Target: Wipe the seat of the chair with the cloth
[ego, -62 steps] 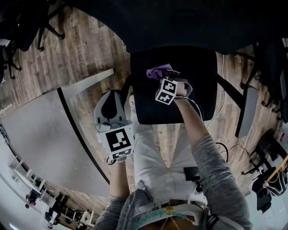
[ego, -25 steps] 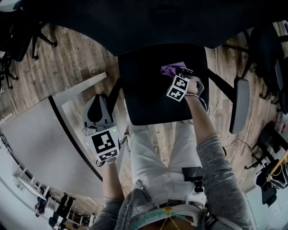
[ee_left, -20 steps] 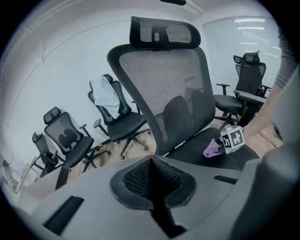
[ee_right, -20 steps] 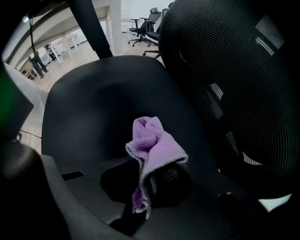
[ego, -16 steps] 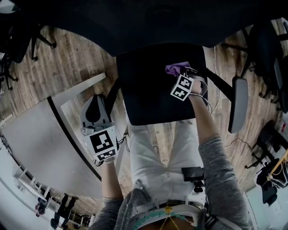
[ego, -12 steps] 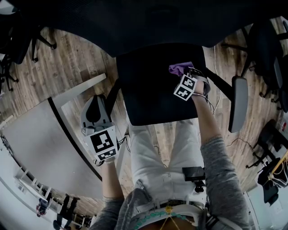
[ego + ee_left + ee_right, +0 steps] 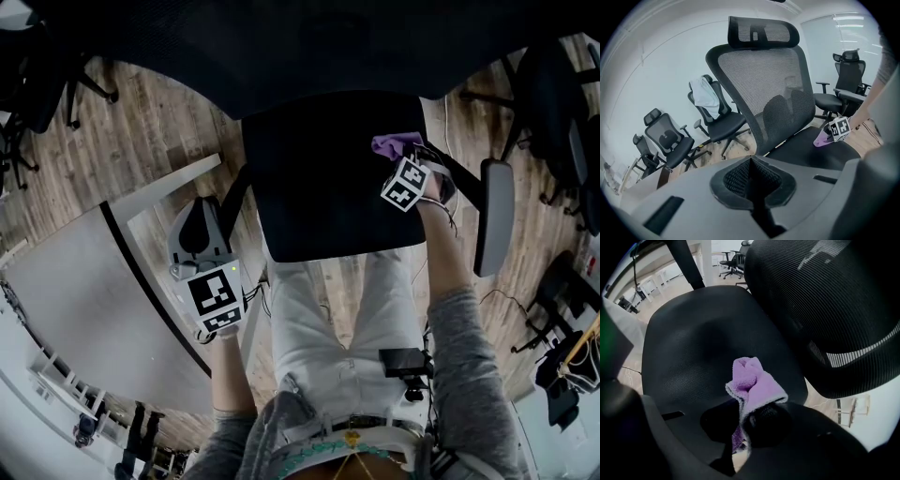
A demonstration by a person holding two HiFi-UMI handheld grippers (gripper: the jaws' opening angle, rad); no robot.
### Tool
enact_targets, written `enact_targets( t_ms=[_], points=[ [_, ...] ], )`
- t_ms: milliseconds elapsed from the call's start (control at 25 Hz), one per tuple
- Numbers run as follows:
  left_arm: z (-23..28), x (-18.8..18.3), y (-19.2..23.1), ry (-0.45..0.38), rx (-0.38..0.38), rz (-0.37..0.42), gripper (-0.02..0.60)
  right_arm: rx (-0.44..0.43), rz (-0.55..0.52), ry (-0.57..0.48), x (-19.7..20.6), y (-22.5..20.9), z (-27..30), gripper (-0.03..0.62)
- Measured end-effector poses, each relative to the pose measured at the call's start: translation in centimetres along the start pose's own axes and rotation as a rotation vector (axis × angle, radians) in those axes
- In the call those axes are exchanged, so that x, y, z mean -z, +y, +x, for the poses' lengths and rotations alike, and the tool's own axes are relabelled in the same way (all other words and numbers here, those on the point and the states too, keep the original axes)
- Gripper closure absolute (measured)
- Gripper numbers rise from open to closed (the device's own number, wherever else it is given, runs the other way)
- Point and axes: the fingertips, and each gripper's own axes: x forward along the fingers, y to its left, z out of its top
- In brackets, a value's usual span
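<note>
Right gripper (image 7: 743, 430) is clamped on the purple cloth (image 7: 752, 380), jaws pinching its lower fold. The bunched free end lies at the back right corner of the black chair seat (image 7: 319, 178), close under the mesh backrest (image 7: 825, 310). Left gripper (image 7: 752, 185) hangs off the seat's left side above the wooden floor (image 7: 178, 112), jaws drawn together on nothing. Light is dim, so the cloth seems to touch the seat but contact is not certain.

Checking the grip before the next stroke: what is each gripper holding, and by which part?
Right gripper: shut on the purple cloth, pinching its near bunched end. Left gripper: jaws together, holding nothing.
</note>
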Motion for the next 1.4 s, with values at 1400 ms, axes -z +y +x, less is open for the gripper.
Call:
enact_targets(
  t_ms=[1400],
  points=[
    [0.0,0.1,0.0,-0.01,0.015,-0.012,0.578,-0.052,0.031,-0.321,-5.8,5.2,-7.1,0.546]
  ],
)
